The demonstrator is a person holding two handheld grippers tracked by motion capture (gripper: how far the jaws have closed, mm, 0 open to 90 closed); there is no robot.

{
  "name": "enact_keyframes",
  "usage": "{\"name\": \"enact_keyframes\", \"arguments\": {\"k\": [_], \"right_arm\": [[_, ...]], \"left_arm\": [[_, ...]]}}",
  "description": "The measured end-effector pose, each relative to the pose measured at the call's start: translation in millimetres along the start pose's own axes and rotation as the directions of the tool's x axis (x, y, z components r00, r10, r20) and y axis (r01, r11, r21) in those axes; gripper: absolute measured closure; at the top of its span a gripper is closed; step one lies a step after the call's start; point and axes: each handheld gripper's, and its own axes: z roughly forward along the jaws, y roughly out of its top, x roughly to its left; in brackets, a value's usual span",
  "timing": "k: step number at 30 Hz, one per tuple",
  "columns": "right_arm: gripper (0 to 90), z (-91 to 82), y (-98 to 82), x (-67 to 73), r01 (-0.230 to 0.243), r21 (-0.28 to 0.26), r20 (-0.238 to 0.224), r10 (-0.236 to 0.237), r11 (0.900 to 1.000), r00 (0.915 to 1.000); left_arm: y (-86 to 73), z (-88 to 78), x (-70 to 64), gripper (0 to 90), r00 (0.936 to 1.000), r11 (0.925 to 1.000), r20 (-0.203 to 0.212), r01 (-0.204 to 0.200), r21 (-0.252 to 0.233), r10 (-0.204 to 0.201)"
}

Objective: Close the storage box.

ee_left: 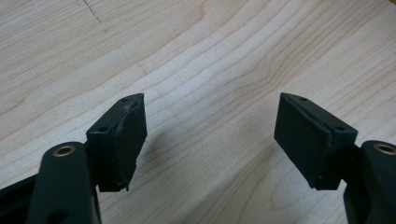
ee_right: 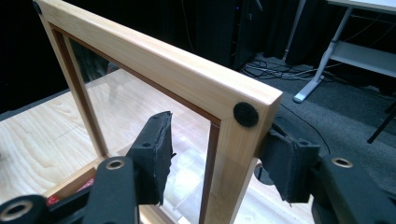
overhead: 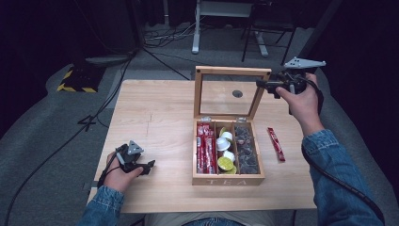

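The right tool (overhead: 264, 84) is reaching to the upper right corner of the raised lid (overhead: 233, 70) of the wooden tea box (overhead: 228, 179), up over the far right part of the table (overhead: 155, 122). In the right gripper view the lid's right frame post (ee_right: 233, 158) is standing between the two black jaws: the right pad (ee_right: 285, 163) is lying against the outer face of the post, while the left pad (ee_right: 154, 154) is sitting on the window side with a gap showing to the wood, so the tool is half open around the frame rather than clamping it. A round black felt dot (ee_right: 245, 114) is marking the corner of the lid.

The box is sitting right of the table's middle, its front wall reaching close to the near edge, with the lid standing upright at the back. Its three compartments are holding red sachets (overhead: 205, 146) on the left, small round capsules (overhead: 226, 150) in the middle and dark pods (overhead: 246, 148) on the right. One more red sachet (overhead: 276, 143) is lying on the table just beside the box's right wall, near the right edge.

The left tool (overhead: 149, 167) is resting by the near left corner of the table, well apart from the box. In the left gripper view its jaws are standing wide, with bare wood between them.
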Motion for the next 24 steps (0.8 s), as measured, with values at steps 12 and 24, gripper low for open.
{"name": "enact_keyframes", "arguments": {"k": [12, 24], "right_arm": [[51.0, -25.4, -5.6, 18.6, 0.013, 0.027, -0.009, -0.013, 1.0, 0.9999], [50.7, -42.6, -15.3, 36.4, 0.039, 0.04, -0.023, -0.038, 0.998, 0.999]], "left_arm": [[10.5, 7.4, -5.5, 25.6, 0.9994, 0.9996, 0.022, -0.027, -0.007, 0.027], [11.0, 6.4, -8.4, 25.5, 0.9992, 0.9995, 0.023, -0.032, -0.002, 0.032]]}}
